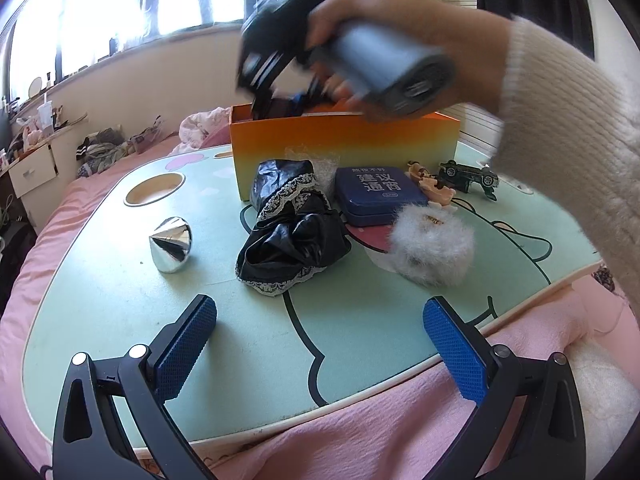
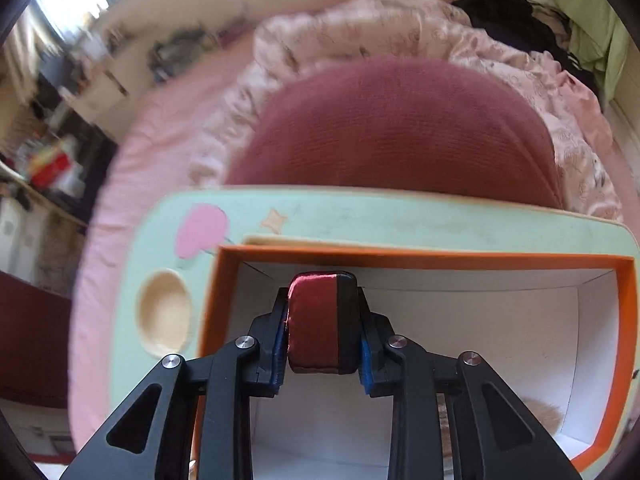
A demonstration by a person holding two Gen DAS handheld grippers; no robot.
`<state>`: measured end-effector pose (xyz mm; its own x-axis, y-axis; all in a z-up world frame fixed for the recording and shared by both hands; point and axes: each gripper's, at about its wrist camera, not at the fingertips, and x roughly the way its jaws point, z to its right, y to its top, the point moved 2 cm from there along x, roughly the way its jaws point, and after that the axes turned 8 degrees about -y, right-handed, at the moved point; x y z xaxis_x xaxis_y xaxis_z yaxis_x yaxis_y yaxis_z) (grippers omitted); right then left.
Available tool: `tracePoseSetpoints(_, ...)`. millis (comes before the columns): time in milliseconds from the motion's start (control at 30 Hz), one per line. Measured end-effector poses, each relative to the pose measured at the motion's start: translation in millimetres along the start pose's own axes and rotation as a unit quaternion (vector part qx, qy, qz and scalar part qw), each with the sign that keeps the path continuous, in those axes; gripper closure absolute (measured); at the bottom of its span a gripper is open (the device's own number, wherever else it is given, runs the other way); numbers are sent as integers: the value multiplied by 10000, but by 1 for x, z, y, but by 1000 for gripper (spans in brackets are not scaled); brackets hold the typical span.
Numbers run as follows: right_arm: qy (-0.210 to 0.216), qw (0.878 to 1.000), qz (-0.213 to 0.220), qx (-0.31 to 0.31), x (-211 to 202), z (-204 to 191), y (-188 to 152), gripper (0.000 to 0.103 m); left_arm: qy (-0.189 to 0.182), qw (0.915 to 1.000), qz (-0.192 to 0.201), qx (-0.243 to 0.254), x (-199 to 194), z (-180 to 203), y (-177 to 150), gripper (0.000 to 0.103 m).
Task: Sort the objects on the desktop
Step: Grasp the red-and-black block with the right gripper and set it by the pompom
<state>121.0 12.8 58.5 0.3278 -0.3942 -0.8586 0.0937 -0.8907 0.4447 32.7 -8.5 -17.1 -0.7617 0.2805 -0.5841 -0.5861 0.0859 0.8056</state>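
Right wrist view: right gripper [image 2: 322, 322] clamps a red-and-black satin pad [image 2: 320, 320] over the orange box [image 2: 480, 259]; left gripper [image 1: 320, 320] gapes empty above the table [image 1: 120, 280].

Bright daylight is admitted through a wide window [image 1: 120, 4] above a cluttered sill. A bed [image 1: 360, 432] is covered in pink sheets; a white drawer unit [image 1: 34, 172] is seen at left.
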Motion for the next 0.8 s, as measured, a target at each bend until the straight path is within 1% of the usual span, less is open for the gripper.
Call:
tracePoseSetpoints(33, 214, 9995, 232, 35, -23, 11, -3, 76, 3, 10000, 1, 0, 0, 0, 0, 0)
tracePoseSetpoints(100, 580, 9969, 520, 60, -58, 27, -14, 76, 13, 10000, -3, 3, 0, 1, 0, 0)
tracePoseSetpoints(167, 1115, 9907, 773, 44, -99, 48, -44, 76, 21, 10000, -9, -2, 0, 1, 1, 0)
tracePoseSetpoints(233, 1345, 9872, 843, -132, -124, 66, -84, 76, 37, 10000, -20, -3, 1, 2, 1, 0)
tracePoseSetpoints(267, 1398, 9867, 800, -209, -131, 74, -107, 76, 40, 10000, -26, -4, 1, 1, 1, 0)
tracePoseSetpoints(333, 1500, 9859, 687, -263, -130, 96, -148, 76, 58, 10000, -50, -11, 2, 2, 2, 0)
tracePoseSetpoints(367, 1534, 9857, 666, -213, -127, 107, -167, 76, 75, 9999, -66, -14, 2, 2, 2, 0)
tracePoseSetpoints(433, 1640, 9849, 559, 2, -113, 121, -194, 76, 91, 9999, -86, -9, 3, 3, 3, 0)
tracePoseSetpoints(500, 1650, 9856, 355, 108, -91, 125, -204, 76, 101, 9999, -100, -6, 3, 2, 3, 0)
tracePoseSetpoints(567, 1593, 9870, 219, 73, -74, 119, -201, 76, 96, 9999, -104, -11, 3, 1, 3, 0)
tracePoseSetpoints(633, 1675, 9854, 275, 150, -65, 115, -192, 76, 92, 9999, -102, -9, 3, 0, 2, 0)
tracePoseSetpoints(700, 1778, 9825, 511, 196, -62, 112, -184, 75, 93, 9999, -103, -11, 3, 0, 2, 0)
tracePoseSetpoints(733, 1813, 9807, 698, 235, -63, 112, -182, 71, 91, 9999, -101, -11, 3, 0, 2, 0)
tracePoseSetpoints(767, 1762, 9799, 886, 297, -65, 117, -184, 65, 87, 9999, -101, -10, 3, -1, 2, 0)
tracePoseSetpoints(800, 1633, 9805, 1030, 370, -68, 120, -187, 43, 86, 9999, -102, -10, 3, 0, 2, 0)
